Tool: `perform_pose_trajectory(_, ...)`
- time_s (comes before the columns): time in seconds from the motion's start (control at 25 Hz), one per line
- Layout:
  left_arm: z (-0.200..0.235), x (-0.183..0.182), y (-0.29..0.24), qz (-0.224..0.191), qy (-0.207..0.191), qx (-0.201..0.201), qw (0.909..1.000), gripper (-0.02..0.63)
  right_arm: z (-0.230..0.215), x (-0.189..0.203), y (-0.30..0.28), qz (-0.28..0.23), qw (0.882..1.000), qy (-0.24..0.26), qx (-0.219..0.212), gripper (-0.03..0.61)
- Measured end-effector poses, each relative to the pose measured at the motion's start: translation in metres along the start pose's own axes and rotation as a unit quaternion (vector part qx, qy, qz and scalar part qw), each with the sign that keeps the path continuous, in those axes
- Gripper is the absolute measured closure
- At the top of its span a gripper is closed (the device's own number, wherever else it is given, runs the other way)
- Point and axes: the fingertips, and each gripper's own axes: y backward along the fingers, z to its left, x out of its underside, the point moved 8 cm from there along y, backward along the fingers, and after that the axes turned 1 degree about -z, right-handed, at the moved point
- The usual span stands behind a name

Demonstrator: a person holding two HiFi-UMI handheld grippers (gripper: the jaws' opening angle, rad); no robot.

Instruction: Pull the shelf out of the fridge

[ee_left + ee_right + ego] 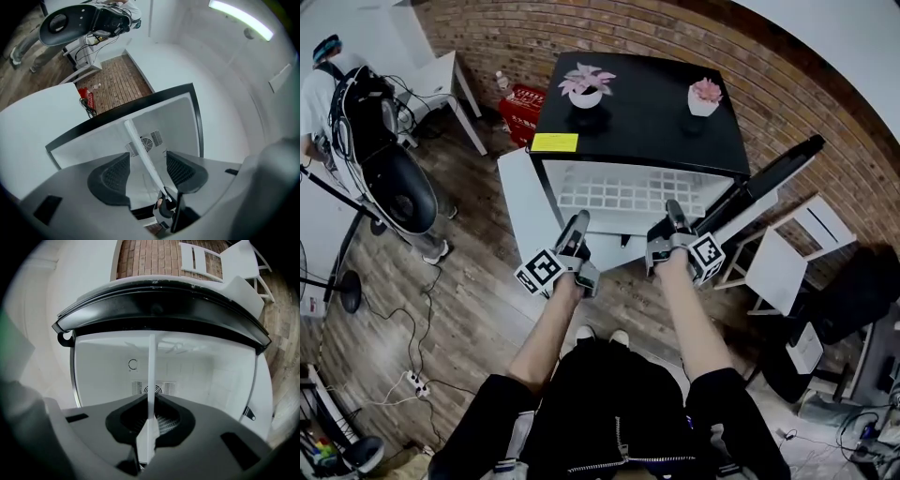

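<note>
Seen from the head, a small black-topped fridge (637, 112) stands against a brick wall, its door (769, 178) swung wide to the right. The white grid shelf (628, 192) lies level in the opening, with its front edge towards the person. Both grippers reach in level at that edge, the left gripper (577, 225) near the left corner and the right gripper (675, 214) near the right.

Only the gripper views show the grips. In the left gripper view, tilted by a roll, the left gripper (147, 157) is released: the shelf (140, 145) runs as a slanted white bar between its spread jaws and touches neither pad. In the right gripper view the right gripper (150, 416) is clenched on the shelf (151, 371), seen edge-on as a thin upright line. A round vent (154, 389) shows on the back wall.

Only the head view shows two potted plants (586, 84) on top, a white chair (787, 253) just beyond the door, and bare wood floor (478, 309) to the left.
</note>
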Motion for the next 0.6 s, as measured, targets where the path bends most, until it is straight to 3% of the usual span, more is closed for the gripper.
perform_pose_trajectory(0.36, 0.009, 0.000, -0.028, -0.034, 0.106, 0.005, 0.9938, 0.382, 0.002, 0.003, 0.012, 0.006, 1.000, -0.001, -0.001, 0.549)
perform_pose_trajectory(0.6, 0.019, 0.000, -0.032, -0.051, 0.154, -0.003, 0.9867, 0.451, 0.001, 0.003, 0.018, 0.013, 1.000, -0.003, -0.007, 0.551)
